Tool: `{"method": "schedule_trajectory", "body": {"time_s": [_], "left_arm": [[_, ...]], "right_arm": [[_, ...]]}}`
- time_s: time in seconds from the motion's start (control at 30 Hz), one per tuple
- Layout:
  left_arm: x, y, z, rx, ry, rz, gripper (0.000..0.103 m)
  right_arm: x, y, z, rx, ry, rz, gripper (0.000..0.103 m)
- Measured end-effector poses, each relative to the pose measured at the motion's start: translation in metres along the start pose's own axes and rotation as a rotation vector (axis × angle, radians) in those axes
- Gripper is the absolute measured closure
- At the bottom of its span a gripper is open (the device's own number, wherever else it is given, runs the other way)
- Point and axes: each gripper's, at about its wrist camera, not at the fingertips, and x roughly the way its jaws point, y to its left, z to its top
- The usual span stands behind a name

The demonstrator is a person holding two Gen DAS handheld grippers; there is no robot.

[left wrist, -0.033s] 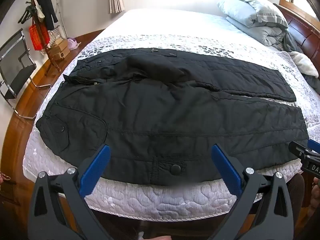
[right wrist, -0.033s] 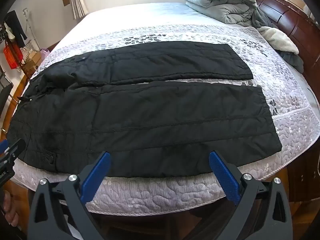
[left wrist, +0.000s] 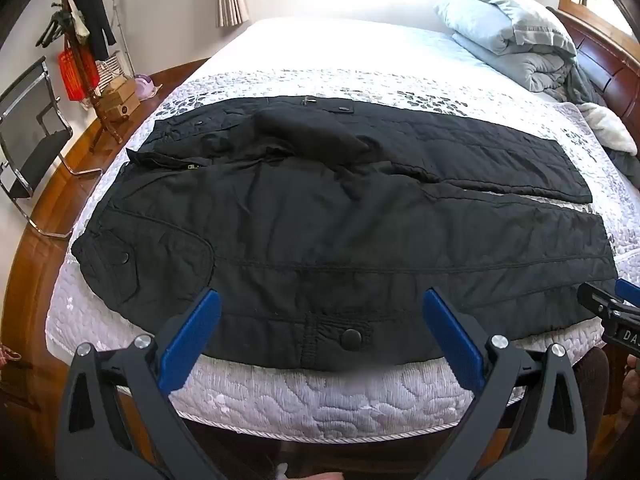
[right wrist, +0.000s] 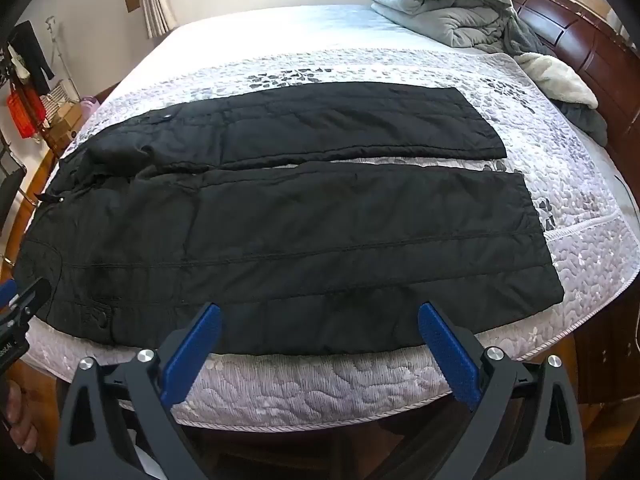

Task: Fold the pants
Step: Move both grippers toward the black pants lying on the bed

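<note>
The pants (left wrist: 344, 240) lie flat across the near part of the bed (left wrist: 320, 392), waist to the left and legs to the right (one leg behind the other). Folded bedding (right wrist: 436, 4) sits at the far right, against the headboard (right wrist: 576, 28).

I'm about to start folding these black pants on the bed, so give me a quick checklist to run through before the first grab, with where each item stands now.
1. Pants spread flat on the quilt, legs side by side: ok, though the waist end looks bunched.
2. Left gripper open and empty: ok.
3. Right gripper open and empty: ok.
4. Near edge of the pants in front of both grippers: ok; neither touches the fabric yet.
5. Room on the bed to fold the near leg over the far one: ok; the folded grey duvet sits away at the headboard end.
6. Anything lying under the pants: cannot tell.
</note>
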Motion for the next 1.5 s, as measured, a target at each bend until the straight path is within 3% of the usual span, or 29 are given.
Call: {"method": "schedule_trajectory", "body": {"time_s": [0.67, 1.03, 1.5], "left_arm": [[-0.010, -0.007, 0.004, 0.007, -0.020, -0.007, 0.003], [-0.031, -0.022, 0.027, 0.032, -0.087, -0.029, 0.003], [-0.008, -0.036, 0.046, 0.045, -0.047, -0.037, 0.003]], "right_arm": [[0.004, -0.008, 0.001, 0.007, -0.002, 0.003, 0.004], [0.000, -0.041, 0.039, 0.063, -0.070, 0.009, 0.004], [0.029, -0.050, 0.060, 0.052, -0.033, 0.011, 0.004]]}}
